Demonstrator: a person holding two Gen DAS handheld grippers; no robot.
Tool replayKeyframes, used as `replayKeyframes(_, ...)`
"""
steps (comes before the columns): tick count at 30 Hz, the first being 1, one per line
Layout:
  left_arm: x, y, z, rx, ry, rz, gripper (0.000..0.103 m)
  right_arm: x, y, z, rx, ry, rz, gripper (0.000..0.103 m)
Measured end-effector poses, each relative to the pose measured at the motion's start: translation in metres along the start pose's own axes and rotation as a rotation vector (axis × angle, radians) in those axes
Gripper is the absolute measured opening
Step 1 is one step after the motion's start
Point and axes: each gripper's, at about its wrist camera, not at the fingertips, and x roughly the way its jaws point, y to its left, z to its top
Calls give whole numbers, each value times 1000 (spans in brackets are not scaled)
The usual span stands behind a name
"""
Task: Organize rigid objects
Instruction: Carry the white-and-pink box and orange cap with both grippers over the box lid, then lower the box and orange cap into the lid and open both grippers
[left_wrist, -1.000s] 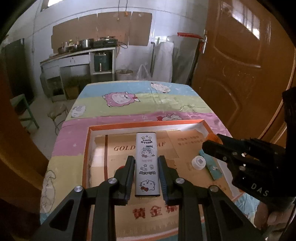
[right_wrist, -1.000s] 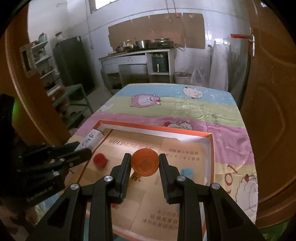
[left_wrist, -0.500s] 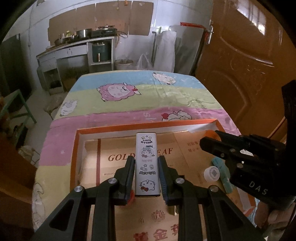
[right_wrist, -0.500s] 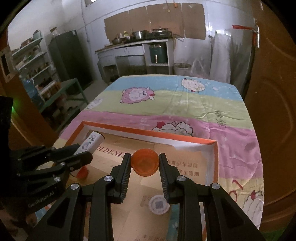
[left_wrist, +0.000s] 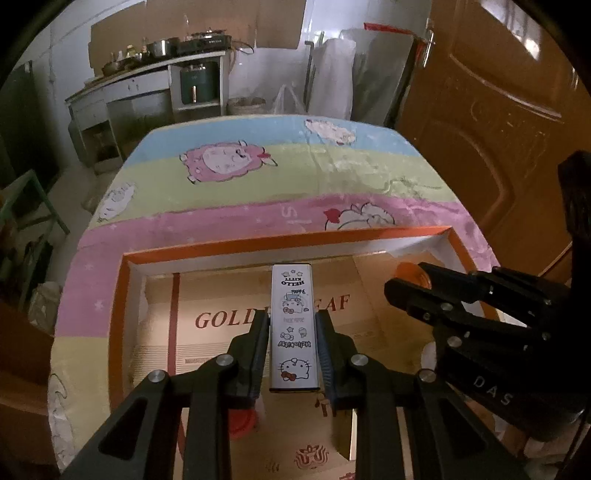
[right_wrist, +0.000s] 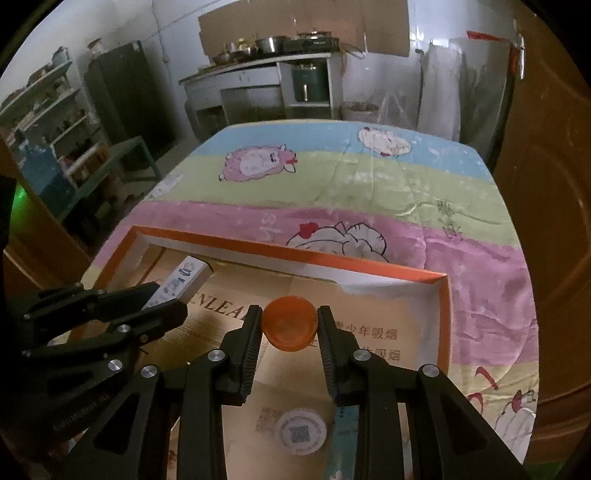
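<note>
Your left gripper (left_wrist: 291, 332) pinches the Hello Kitty box (left_wrist: 294, 328); your right gripper (right_wrist: 290, 328) pinches the orange cap (right_wrist: 290, 325). Over the orange-rimmed tray (left_wrist: 258, 243) they ride close together. Crowd them further and they could collide, knocking either piece loose.

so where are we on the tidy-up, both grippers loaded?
Yes. Left gripper is shut on the Hello Kitty box, right gripper on the orange cap, both over the orange-rimmed tray. Neither is set down yet. A red cap and white lid already lie inside.

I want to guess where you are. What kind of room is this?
Probably a plain home kitchen: a counter with pots, shelves of jars, and a table with a cartoon sheep cloth.
</note>
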Motion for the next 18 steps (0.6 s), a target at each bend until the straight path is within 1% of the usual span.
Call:
replayKeyframes(9, 16, -2, -2, 0, 36, -5, 26, 11, -4, -2, 8, 37, -11, 31)
replayKeyframes(18, 20, 0, -3, -10, 30, -17, 26, 21, -4, -5, 2, 68, -30, 31)
